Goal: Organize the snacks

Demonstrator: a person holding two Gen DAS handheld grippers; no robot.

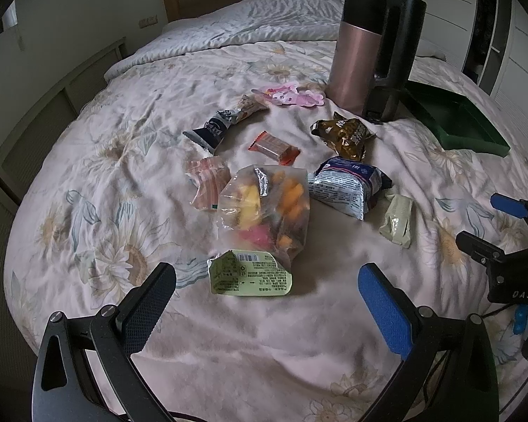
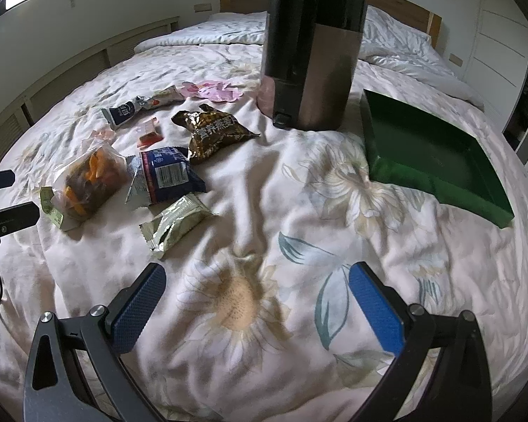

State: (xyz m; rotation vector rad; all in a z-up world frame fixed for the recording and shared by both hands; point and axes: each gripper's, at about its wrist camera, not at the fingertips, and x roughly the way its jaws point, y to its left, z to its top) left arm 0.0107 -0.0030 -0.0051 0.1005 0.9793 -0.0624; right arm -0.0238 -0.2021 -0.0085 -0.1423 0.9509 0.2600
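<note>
The snacks lie loose on my bed quilt (image 2: 264, 211), bunched left of the tall kettle (image 2: 313, 52). Nearest my left gripper (image 1: 267, 302) is the clear bag (image 1: 264, 207) of orange, yellow and pink pieces, its pale green label end pointing at me. Against its left side sits a pink striped pack (image 1: 207, 183); just beside it on the right lies a blue-and-white pack (image 1: 348, 186), and past that a small olive pack (image 1: 397, 221). Further back are an orange bar (image 1: 274, 147), a crinkled brown bag (image 1: 345, 137), a dark blue pack (image 1: 211, 132) touching a tan one (image 1: 251, 105), and a pink card (image 1: 292, 96) by the kettle's foot.

The green tray (image 2: 436, 183) rests right of the kettle, its near corner toward the quilt's right edge and nothing in it that I can see. Between the snacks and the tray is a broad stretch of bare, rumpled quilt with a big sunflower print.

My left gripper hangs wide open just short of the clear bag, gripping nothing. My right gripper (image 2: 257, 299) is also spread wide over the sunflower, holding nothing, with the olive pack just ahead of its left finger. Both have free quilt on each side; wall panels run along the far left, drawers along the right.
</note>
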